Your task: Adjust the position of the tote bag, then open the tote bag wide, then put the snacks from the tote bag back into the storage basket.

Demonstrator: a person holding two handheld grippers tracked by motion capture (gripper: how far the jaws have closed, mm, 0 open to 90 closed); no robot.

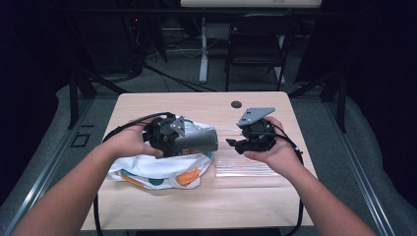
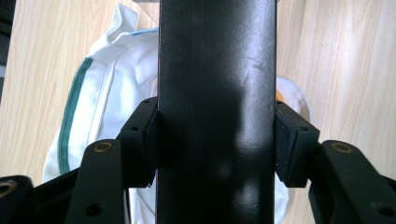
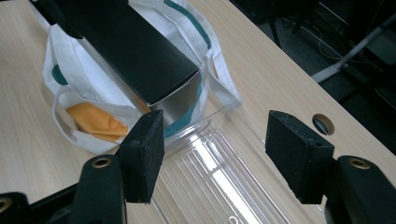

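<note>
1. Dark box (image 1: 194,142): a long, dark rectangular box, centre-left in the high view, held above the white cloth bag (image 1: 157,169). Its long axis runs level, left to right across the frame, with the free end pointing toward the right gripper.
2. Left gripper (image 2: 216,142): both pads are pressed against the box's two long sides, as the left gripper view shows; the box rises straight up the middle of that frame, so its long axis lies along the jaws' line of sight.
3. Right gripper (image 3: 226,151): jaws spread wide with nothing between them. In the right gripper view the box's near end sits in the upper left, above and left of the jaws, apart from both pads.
4. Clear plastic tray (image 3: 219,186): ribbed, transparent, lying on the table (image 1: 275,201) directly beneath the right jaws and just right of the bag.
5. Judgement: the left hand carries the box; the right is nearer its free end.
</note>
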